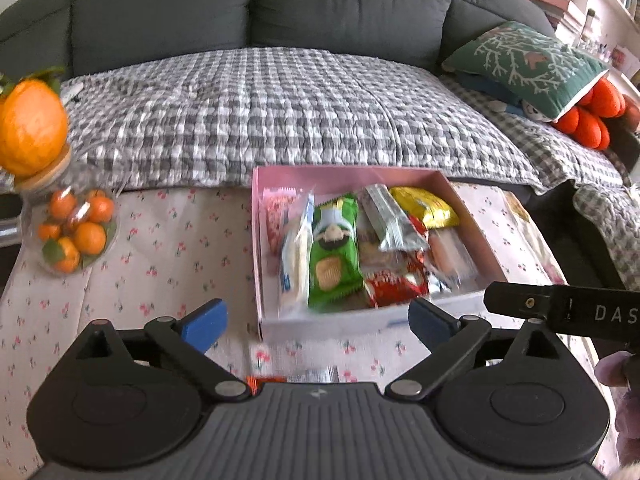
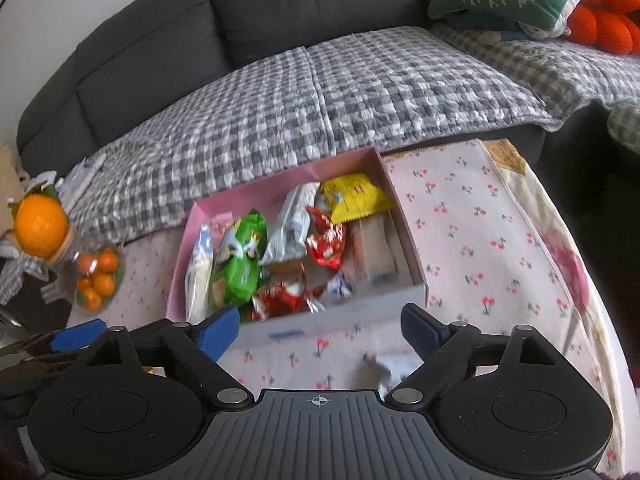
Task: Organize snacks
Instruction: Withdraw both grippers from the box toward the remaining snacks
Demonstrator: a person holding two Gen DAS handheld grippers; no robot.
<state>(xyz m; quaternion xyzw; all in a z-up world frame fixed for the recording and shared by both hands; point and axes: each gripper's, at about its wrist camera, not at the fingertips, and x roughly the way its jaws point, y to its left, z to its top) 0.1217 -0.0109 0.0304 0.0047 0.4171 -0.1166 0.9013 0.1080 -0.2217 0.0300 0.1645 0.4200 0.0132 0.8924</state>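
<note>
A pink box [image 1: 320,174] stands on the cherry-print tablecloth, filled with several snack packets: a green biscuit pack [image 1: 334,258], a silver bar [image 1: 390,216], a yellow pack [image 1: 426,202] and red wrappers [image 1: 394,286]. My left gripper [image 1: 318,322] is open and empty just in front of the box. In the right wrist view the same box [image 2: 280,190] holds the green pack [image 2: 238,266] and yellow pack [image 2: 356,196]. My right gripper [image 2: 320,330] is open and empty before the box's front wall. A small white wrapper [image 2: 378,370] lies on the cloth below it.
A glass jar of small oranges [image 1: 76,230] with an orange-shaped lid [image 1: 32,128] stands at the table's left. A grey sofa with a checked blanket [image 1: 280,112] lies behind the table. A green cushion [image 1: 528,64] and orange plush [image 1: 596,112] sit at the right.
</note>
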